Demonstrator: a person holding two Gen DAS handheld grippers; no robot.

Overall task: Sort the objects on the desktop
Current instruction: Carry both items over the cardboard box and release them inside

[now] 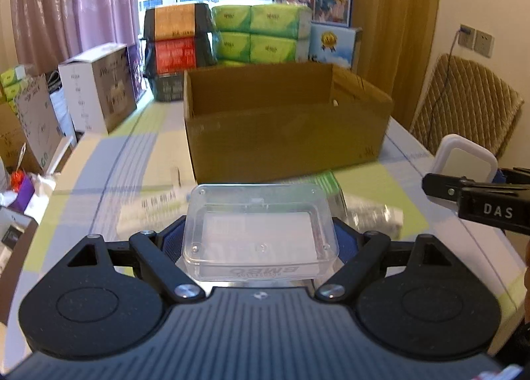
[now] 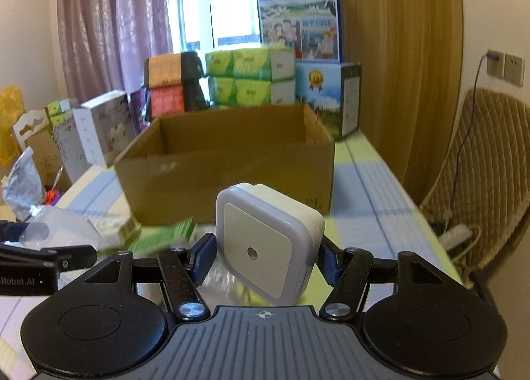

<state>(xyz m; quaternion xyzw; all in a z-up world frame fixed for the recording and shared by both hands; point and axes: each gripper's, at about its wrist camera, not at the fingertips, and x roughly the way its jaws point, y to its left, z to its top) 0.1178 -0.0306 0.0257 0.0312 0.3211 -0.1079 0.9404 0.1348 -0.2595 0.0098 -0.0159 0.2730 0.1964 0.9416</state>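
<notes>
Over the table (image 1: 139, 161), both grippers hang in front of the carton (image 1: 285, 144). L gripper (image 1: 260, 241) is clamped on a clear case (image 1: 260, 224), lifted above blurred packets. R gripper (image 2: 265, 257) is clamped on a white night light (image 2: 265, 241), tilted, w/ carton open-topped just behind.
</notes>
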